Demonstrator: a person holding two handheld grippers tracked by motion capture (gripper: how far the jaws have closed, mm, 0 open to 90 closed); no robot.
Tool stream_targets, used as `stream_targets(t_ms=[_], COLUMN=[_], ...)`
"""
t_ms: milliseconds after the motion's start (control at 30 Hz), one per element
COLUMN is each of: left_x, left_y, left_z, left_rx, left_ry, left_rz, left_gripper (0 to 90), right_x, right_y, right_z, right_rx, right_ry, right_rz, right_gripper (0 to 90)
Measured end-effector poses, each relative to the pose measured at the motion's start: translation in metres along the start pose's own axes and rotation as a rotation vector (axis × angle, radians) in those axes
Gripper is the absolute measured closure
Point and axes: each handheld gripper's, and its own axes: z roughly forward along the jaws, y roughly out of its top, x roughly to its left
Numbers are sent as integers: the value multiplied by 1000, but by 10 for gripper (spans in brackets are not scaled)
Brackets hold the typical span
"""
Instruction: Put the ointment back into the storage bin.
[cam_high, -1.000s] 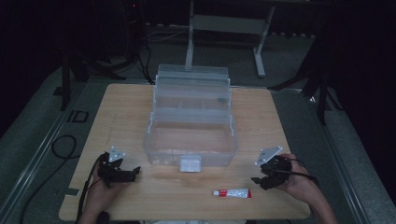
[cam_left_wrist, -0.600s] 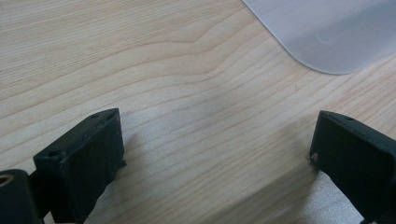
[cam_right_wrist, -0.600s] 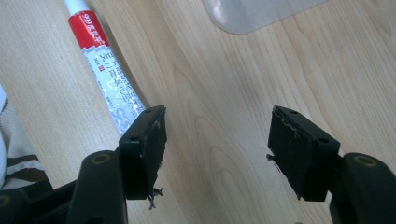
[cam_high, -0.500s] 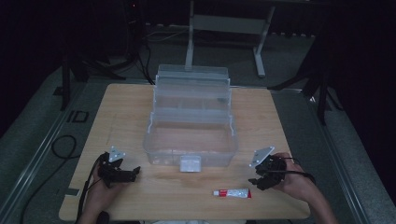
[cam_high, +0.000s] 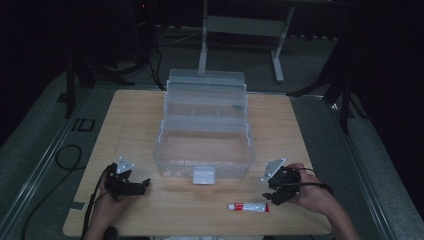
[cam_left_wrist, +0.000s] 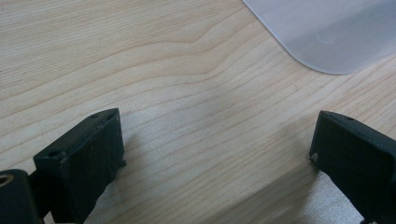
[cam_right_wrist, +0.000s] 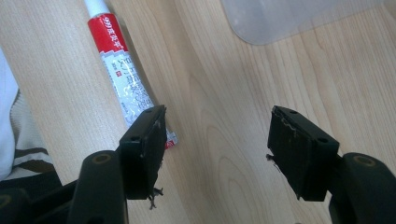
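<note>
A small white tube with a red band (cam_high: 248, 206) lies flat on the wooden table near its front edge, right of centre. My right gripper (cam_high: 274, 199) hovers just right of the tube's end, jaws open. In the right gripper view, the tube (cam_right_wrist: 123, 79) runs under the left jaw's tip, and only bare wood lies between the jaws of the right gripper (cam_right_wrist: 217, 140). My left gripper (cam_high: 145, 184) rests at the front left, open over bare wood (cam_left_wrist: 215, 149). A clear plastic box (cam_high: 202, 150) with its tiered lid folded back stands at the table's centre.
The box's white latch (cam_high: 203, 175) faces the front edge between the two grippers. A rounded corner of the box (cam_right_wrist: 280, 18) sits ahead of the right gripper, and another corner (cam_left_wrist: 327, 32) ahead of the left. A metal stand (cam_high: 240, 30) rises behind the table.
My right gripper has edged left toward the tube's end. The left gripper, tube and box have not moved.
</note>
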Motion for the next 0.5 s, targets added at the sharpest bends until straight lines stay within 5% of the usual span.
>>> stream_targets(t_ms=[500], left_x=[0], left_y=[0], left_z=[0], left_rx=[0], left_ry=[0], left_rz=[0], left_gripper=[33], right_x=[11], right_y=[14], right_z=[4], right_rx=[23], right_ry=[13], right_rz=[-59], right_gripper=[407])
